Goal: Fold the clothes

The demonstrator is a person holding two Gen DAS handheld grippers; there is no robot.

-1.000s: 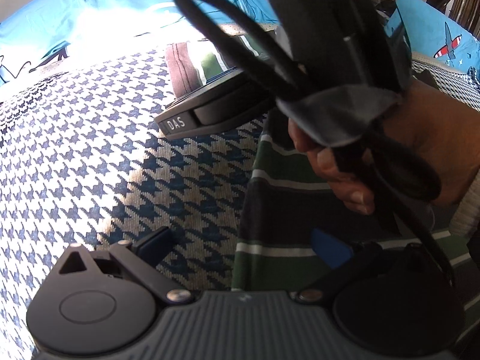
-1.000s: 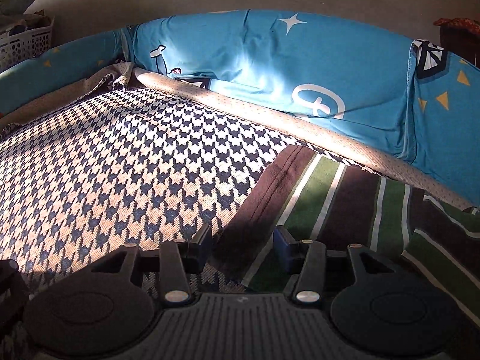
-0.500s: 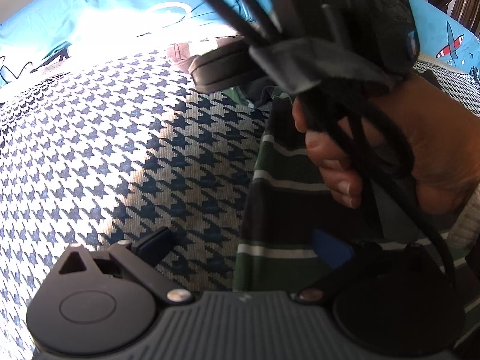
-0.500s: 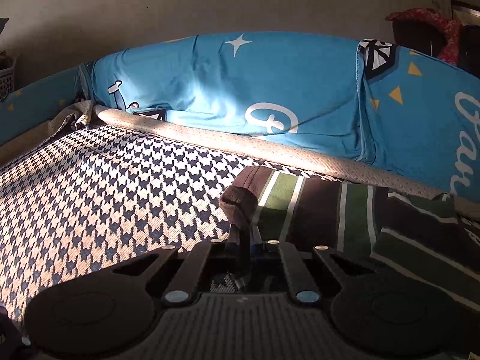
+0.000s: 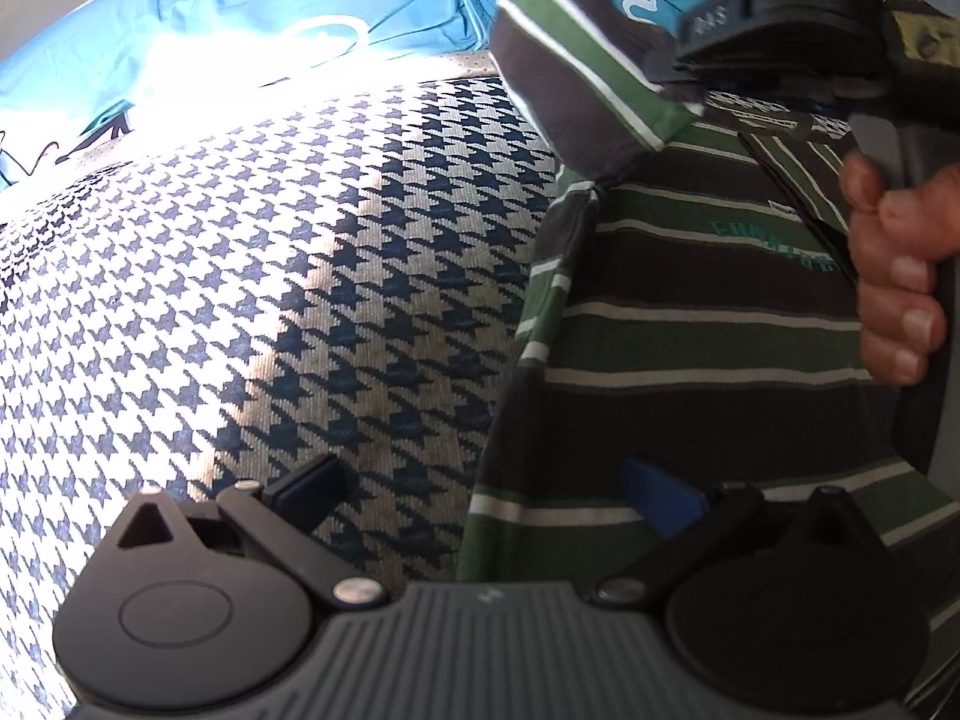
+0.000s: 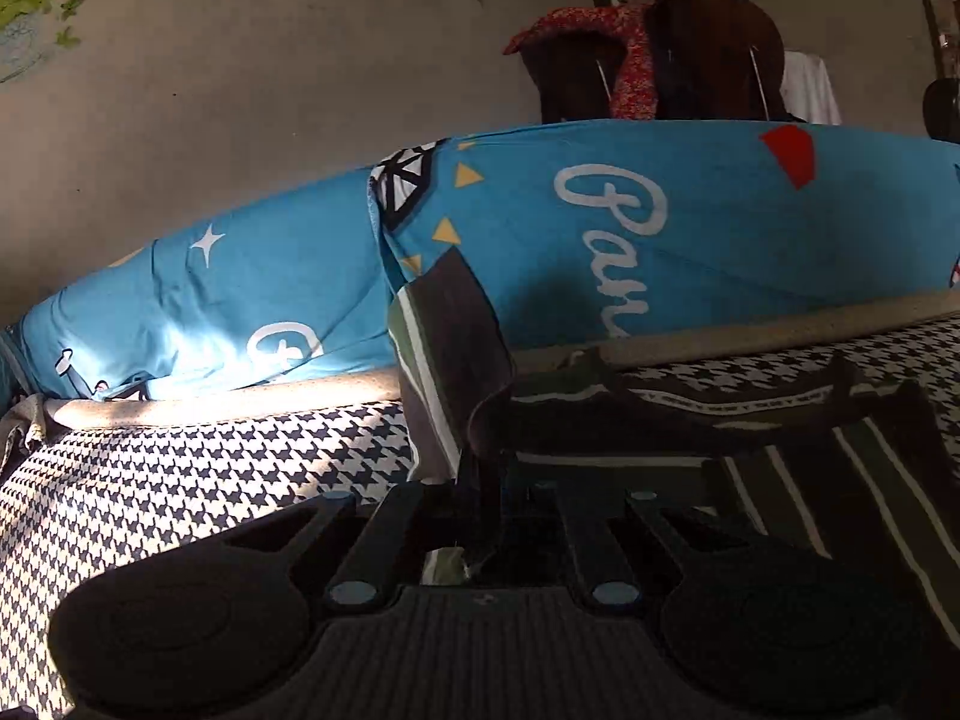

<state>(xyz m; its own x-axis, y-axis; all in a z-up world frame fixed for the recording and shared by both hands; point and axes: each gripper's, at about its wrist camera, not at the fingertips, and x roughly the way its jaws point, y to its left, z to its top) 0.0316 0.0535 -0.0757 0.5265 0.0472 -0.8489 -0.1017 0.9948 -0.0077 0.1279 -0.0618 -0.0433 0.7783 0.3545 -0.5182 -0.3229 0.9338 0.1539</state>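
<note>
Left wrist view: my left gripper (image 5: 486, 495) hovers with its jaws wide apart, one blue-padded finger over the houndstooth cover (image 5: 240, 276) and the other over the striped shirt (image 5: 690, 324), gripping nothing. Only this view shows my right gripper (image 5: 774, 30) from outside, raised at upper right with a hand (image 5: 894, 276) wrapped around its grip, and a sleeve (image 5: 576, 66) of the shirt hanging lifted from its tip. Right wrist view: my right gripper (image 6: 486, 498) has its jaws together, clamped on the dark hem of that sleeve (image 6: 450, 360), which stands up in front of the lens. Only this view shows the wall (image 6: 240, 90) and a dark chair (image 6: 690, 60) draped with red patterned cloth behind the bed.

The shirt carries broad dark and green bands separated by thin white lines, with small teal lettering across the chest. Its body lies flat on the right part of the cover, the left edge slightly rumpled where the sleeve joins.

Blue printed cushions (image 6: 660, 228) and a beige piped border (image 6: 780, 330) close off the far side. To the left of the shirt the cover lies bare, sunlit in patches.
</note>
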